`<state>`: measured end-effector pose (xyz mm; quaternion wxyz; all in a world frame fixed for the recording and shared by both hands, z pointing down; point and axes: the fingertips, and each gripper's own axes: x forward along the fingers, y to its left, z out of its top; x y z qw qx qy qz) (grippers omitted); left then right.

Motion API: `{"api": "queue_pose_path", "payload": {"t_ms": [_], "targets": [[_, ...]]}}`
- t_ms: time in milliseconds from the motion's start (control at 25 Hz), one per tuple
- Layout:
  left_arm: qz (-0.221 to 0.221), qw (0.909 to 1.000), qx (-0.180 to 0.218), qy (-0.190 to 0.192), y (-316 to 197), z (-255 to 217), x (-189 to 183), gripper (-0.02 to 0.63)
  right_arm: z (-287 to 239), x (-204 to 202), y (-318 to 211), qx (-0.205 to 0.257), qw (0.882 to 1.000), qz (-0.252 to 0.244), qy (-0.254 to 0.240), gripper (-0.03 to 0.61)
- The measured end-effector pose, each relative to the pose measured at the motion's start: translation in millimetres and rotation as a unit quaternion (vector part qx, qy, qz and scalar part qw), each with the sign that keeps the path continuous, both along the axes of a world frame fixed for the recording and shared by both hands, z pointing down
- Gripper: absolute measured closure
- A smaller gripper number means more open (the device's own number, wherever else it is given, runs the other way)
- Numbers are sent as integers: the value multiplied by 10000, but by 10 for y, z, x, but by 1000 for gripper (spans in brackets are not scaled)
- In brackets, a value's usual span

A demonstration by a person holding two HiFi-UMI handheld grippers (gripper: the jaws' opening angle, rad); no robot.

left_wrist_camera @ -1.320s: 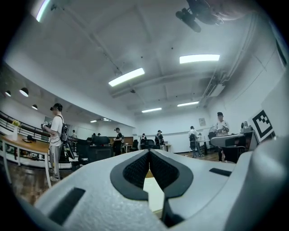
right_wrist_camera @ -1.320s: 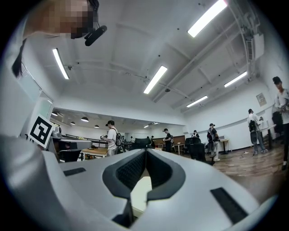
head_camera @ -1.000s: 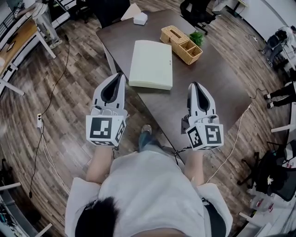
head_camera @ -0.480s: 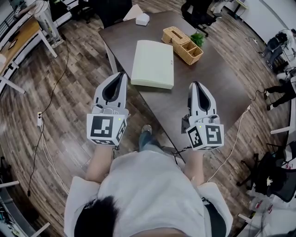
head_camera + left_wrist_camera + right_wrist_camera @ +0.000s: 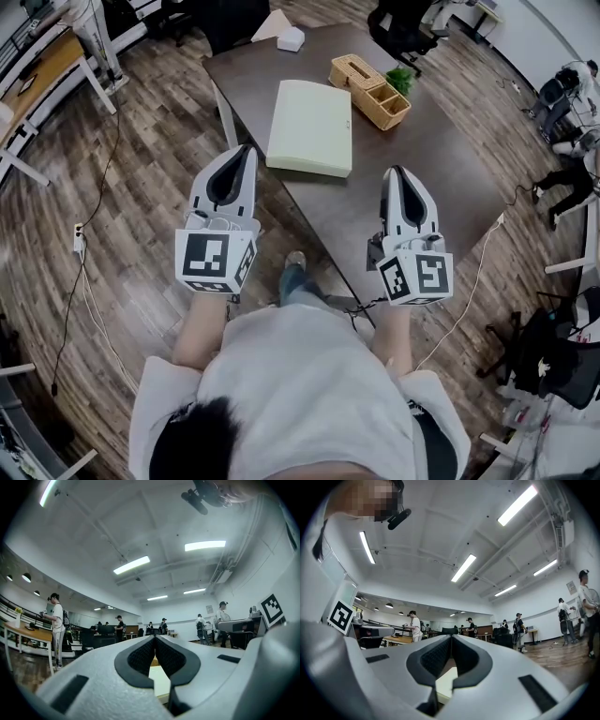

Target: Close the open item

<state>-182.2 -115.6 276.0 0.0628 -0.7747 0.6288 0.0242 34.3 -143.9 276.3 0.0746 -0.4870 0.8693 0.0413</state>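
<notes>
A pale green flat closed case point(image 5: 310, 127) lies on the dark brown table point(image 5: 422, 169), its near edge by the table's front left side. My left gripper point(image 5: 246, 150) is held over the floor just left of the case's near corner, its jaws shut with nothing between them. My right gripper point(image 5: 392, 172) hovers above the table's near edge, right of the case, also shut and empty. Through the jaw gaps, the left gripper view shows a slice of the case point(image 5: 157, 679) and the right gripper view shows the case point(image 5: 445, 684) too.
A wicker basket point(image 5: 369, 90) with a tissue box and a small green plant point(image 5: 399, 78) sits behind the case. A small white object point(image 5: 291, 38) lies at the table's far end. Office chairs, a cable point(image 5: 464, 309) on the wooden floor and people stand around.
The grippers have barely moved. The view has shifted slightly, so the table and case sit a little further right and up in the head view.
</notes>
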Motion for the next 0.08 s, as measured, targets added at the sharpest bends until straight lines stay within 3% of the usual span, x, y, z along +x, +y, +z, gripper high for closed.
{"api": "queue_pose_path", "payload": {"t_ms": [80], "targets": [[-5,10000,4,15,41,4,10,606,6,20,45,-10,10000,17,-19,565]]}}
